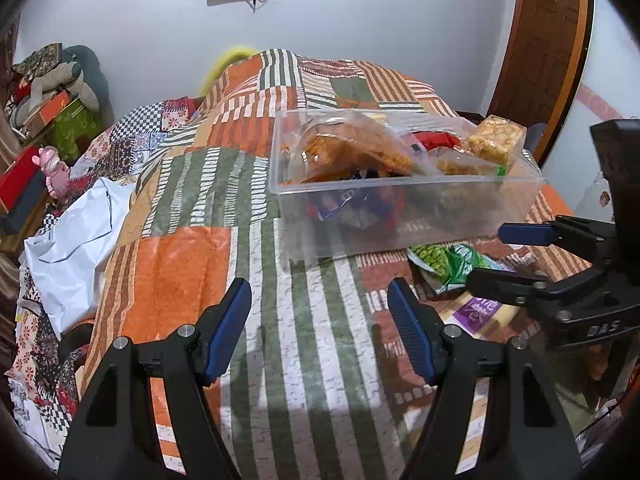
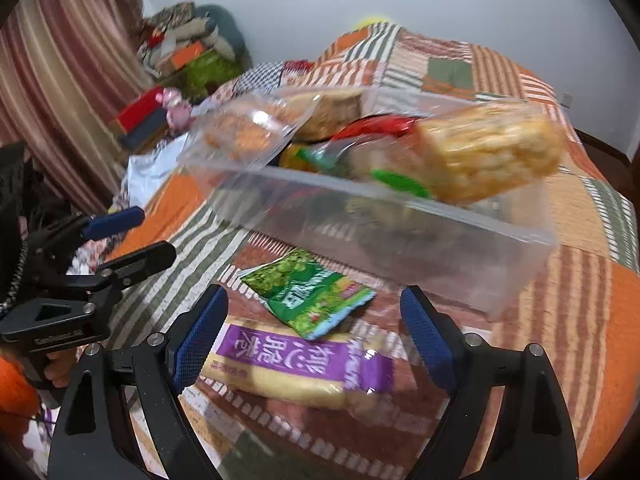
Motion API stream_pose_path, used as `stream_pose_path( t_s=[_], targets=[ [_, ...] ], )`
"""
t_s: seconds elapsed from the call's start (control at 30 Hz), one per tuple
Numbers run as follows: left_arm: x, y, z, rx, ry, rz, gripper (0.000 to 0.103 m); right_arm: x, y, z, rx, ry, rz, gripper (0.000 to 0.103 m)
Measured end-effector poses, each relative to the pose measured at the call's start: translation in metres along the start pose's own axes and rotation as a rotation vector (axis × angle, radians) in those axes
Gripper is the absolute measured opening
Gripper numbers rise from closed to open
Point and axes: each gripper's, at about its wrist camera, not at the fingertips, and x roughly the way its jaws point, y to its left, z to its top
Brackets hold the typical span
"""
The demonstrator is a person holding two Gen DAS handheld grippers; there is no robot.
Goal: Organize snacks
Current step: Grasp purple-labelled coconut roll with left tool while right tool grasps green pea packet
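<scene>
hard to make out: right wrist view is motion-blurred, so the packets in the bin smear together; print on the lower packets behind the bin's front wall is unreadable in both views
cut off: the purple-label snack pack shows only as a sliver in the left wrist view, behind the right claw
clear plastic bin: stands on the patchwork bedspread, heaped above its rim
in the bin: clear bag of orange-brown snacks to the left, puffed rice bar sticking out at the right end, a red wrapper between them, darker packets underneath
outside the bin: green snack packet lies on the bed just in front of it, overlapping the purple-label snack pack, which lies nearer the camera
left claw: jaws apart, nothing between them, over bare bedspread
right claw: jaws spread wide, empty, poised over the purple-label snack pack, not touching it
</scene>
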Motion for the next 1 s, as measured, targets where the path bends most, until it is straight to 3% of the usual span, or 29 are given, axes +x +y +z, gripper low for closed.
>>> stream_pose_path(
  t_s=[0.23, 0.33, 0.4, 0.43, 0.7, 1.0],
  targets=[
    [0.009, 0.01, -0.006, -0.029, 0.022, -0.011, 0.07, 0.03, 0.004, 0.007, -0.015, 0.11, 0.003, 0.085],
    [0.013, 0.013, -0.008, -0.043, 0.033, -0.023, 0.07, 0.035, 0.007, 0.006, -0.035, 0.117, -0.022, 0.085],
    [0.015, 0.014, -0.009, -0.054, 0.035, -0.024, 0.07, 0.034, 0.009, 0.004, -0.045, 0.112, -0.034, 0.083],
    [0.016, 0.015, -0.01, -0.057, 0.039, -0.027, 0.07, 0.033, 0.012, 0.003, -0.061, 0.101, -0.041, 0.072],
    [0.015, 0.008, -0.012, -0.049, 0.044, -0.034, 0.07, 0.024, 0.014, 0.002, -0.095, 0.071, -0.033, 0.054],
    [0.003, -0.011, -0.009, -0.018, 0.048, -0.086, 0.07, -0.002, 0.007, 0.0, -0.088, -0.001, -0.061, 0.046]
  ],
)
